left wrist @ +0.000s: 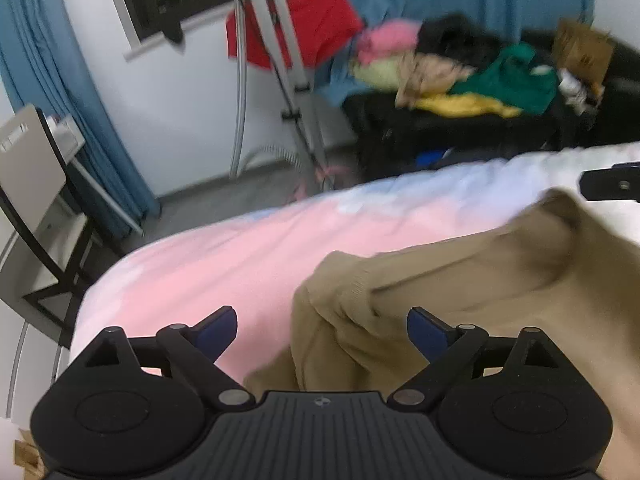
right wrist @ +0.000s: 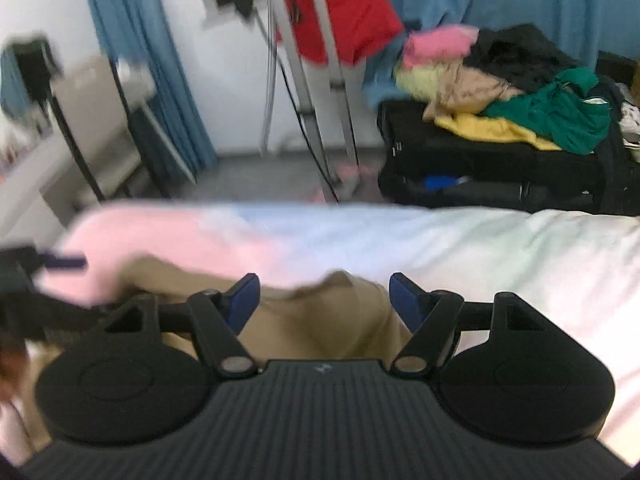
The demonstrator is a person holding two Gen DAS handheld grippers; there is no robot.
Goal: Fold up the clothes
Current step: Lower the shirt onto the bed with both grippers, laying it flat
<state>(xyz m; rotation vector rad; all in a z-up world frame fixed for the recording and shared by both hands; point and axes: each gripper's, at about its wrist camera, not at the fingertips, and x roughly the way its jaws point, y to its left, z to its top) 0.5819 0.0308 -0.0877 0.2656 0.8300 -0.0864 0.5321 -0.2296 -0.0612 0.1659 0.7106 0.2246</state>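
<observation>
Tan garment [left wrist: 460, 292] lies rumpled, creased, lower right on bed [left wrist: 224, 256]; left tongs [left wrist: 322, 330] and right tongs [right wrist: 324, 300] gape, empty.

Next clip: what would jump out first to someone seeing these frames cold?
The tan garment lies crumpled on the pink-and-white bed, right in front of both grippers. The left gripper and the right gripper are both open and hold nothing. Behind the bed, a bright pile of clothes on a black suitcase and a red garment by the curtain catch the eye.
</observation>
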